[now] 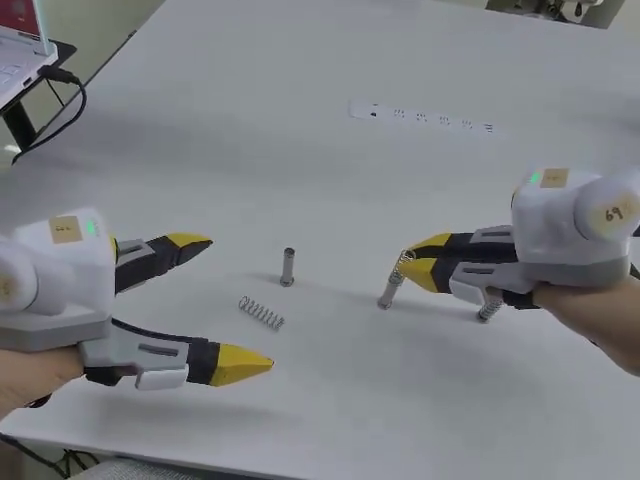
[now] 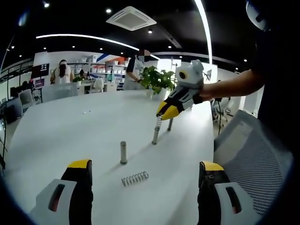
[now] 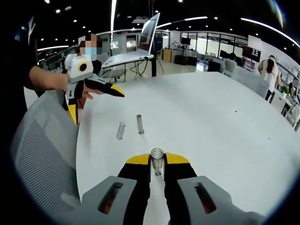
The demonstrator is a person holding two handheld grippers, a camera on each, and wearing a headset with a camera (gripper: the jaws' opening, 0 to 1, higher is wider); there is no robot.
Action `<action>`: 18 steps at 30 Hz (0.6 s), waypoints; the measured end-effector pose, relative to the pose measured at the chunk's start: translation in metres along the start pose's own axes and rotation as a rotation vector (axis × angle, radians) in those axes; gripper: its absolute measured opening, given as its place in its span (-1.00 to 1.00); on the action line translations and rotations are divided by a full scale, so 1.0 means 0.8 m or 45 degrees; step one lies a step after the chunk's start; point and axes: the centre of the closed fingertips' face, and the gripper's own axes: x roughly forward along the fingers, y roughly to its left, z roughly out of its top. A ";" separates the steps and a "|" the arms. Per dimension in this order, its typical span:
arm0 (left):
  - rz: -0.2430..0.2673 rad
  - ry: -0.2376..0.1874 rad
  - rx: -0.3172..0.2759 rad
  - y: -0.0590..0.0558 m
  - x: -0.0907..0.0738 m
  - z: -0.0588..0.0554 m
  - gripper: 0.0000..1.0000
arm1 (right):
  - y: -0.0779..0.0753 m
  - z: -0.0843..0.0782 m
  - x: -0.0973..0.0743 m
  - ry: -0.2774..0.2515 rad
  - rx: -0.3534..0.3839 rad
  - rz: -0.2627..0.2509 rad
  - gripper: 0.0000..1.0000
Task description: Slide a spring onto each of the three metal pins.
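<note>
On the white table (image 1: 300, 160) a bare metal pin (image 1: 288, 267) stands upright, with a loose spring (image 1: 261, 312) lying just in front of it. My left gripper (image 1: 225, 300) is open, its yellow tips spread on either side of that spring (image 2: 135, 178) and the pin (image 2: 123, 153). My right gripper (image 1: 415, 262) is shut on a spring (image 3: 157, 159) at the top of a second, tilted pin (image 1: 388, 292). A third pin (image 1: 490, 310), which looks to have a spring on it, stands under the right gripper's body.
A white power strip (image 1: 420, 116) lies further back on the table. A laptop (image 1: 20, 50) with a black cable (image 1: 60, 100) sits at the far left. A grey mesh chair (image 2: 253, 154) is at the table's edge.
</note>
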 end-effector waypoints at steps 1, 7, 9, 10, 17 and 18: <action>0.000 0.003 0.001 0.000 0.000 -0.001 0.83 | 0.000 -0.001 0.001 0.003 -0.005 -0.003 -0.86; 0.000 0.006 -0.001 0.000 0.000 -0.003 0.83 | -0.001 -0.007 0.005 0.025 -0.015 -0.003 -0.86; -0.002 0.009 -0.002 0.000 0.000 -0.004 0.82 | 0.000 -0.009 0.006 0.031 -0.010 0.006 -0.86; -0.003 0.008 -0.002 -0.001 0.001 -0.004 0.82 | -0.001 -0.011 0.006 0.038 -0.020 0.000 -0.86; -0.005 0.008 -0.008 -0.001 0.002 -0.006 0.82 | -0.002 -0.018 0.012 0.064 -0.026 0.011 -0.86; -0.004 0.007 -0.009 -0.001 0.002 -0.006 0.81 | -0.002 -0.019 0.013 0.067 -0.026 0.012 -0.86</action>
